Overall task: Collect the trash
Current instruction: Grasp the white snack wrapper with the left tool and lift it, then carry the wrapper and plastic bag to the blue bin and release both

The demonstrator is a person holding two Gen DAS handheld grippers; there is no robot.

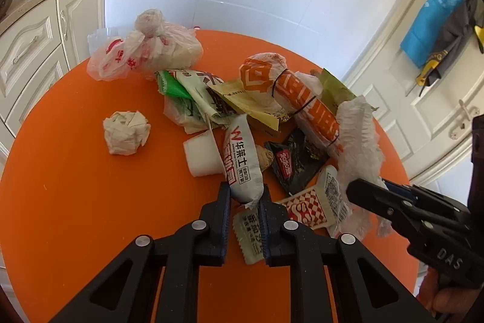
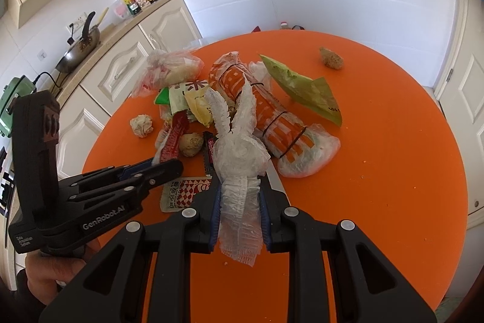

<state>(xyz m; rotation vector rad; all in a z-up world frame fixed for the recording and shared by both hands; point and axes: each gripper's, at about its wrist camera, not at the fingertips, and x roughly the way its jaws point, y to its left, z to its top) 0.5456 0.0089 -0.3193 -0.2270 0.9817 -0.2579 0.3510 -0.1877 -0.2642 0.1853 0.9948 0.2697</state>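
The left gripper (image 1: 245,196) has its fingers (image 1: 224,202) closed on the near end of a white Wallace wrapper (image 1: 240,159), which extends forward from the tips and overlaps a white foam cup (image 1: 201,156) just left of them. A sauce sachet (image 1: 249,232) lies on the orange counter (image 1: 75,202) beneath the fingers. Gripping the wrapper's end probably lets it be drawn clear of the pile.

The right gripper (image 2: 239,199) has its fingers (image 2: 215,202) clamped on a crumpled clear plastic glove (image 2: 239,147), whose loose parts stand up beyond the tips, apparently lifted clear of the pile. Ahead of the right fingers lies a rolled orange-print bag (image 2: 260,111) bound with black bands. Forward-left, a knotted plastic bag (image 2: 172,68) holds pale contents, not identifiable. No bin is visible.
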